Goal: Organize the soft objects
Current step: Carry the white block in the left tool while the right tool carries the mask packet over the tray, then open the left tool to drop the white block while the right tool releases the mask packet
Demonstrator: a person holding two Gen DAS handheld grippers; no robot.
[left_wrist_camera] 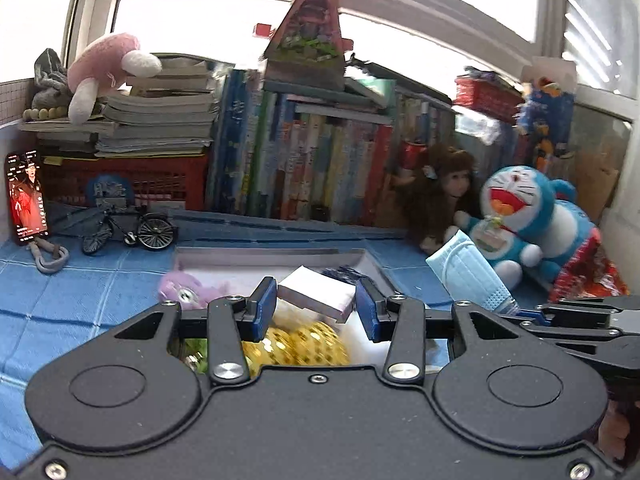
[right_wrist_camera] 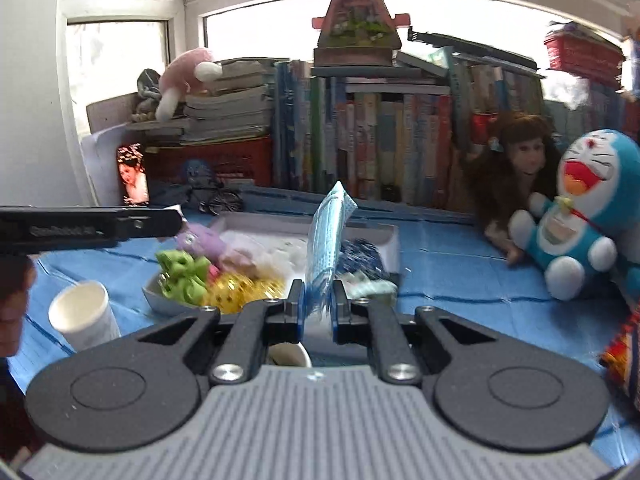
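My left gripper (left_wrist_camera: 316,306) is open above a white tray (left_wrist_camera: 280,260); a white pad-like block (left_wrist_camera: 318,294) lies tilted between its fingers, and I cannot tell whether they touch it. Below it are a gold mesh item (left_wrist_camera: 296,346) and a purple plush (left_wrist_camera: 188,290). My right gripper (right_wrist_camera: 318,308) is shut on a folded blue face mask (right_wrist_camera: 326,240), held upright near the tray (right_wrist_camera: 390,236). The mask also shows in the left wrist view (left_wrist_camera: 466,276). The tray holds a green bow (right_wrist_camera: 184,276), the gold item (right_wrist_camera: 244,290), the purple plush (right_wrist_camera: 202,242) and a dark blue item (right_wrist_camera: 360,256).
A Doraemon plush (right_wrist_camera: 576,216) and a doll (right_wrist_camera: 520,164) sit at the right on the blue cloth. A paper cup (right_wrist_camera: 86,320) stands left of the tray. Books (right_wrist_camera: 380,140), a red crate, a phone (left_wrist_camera: 28,196) and a toy bicycle (left_wrist_camera: 128,230) line the back.
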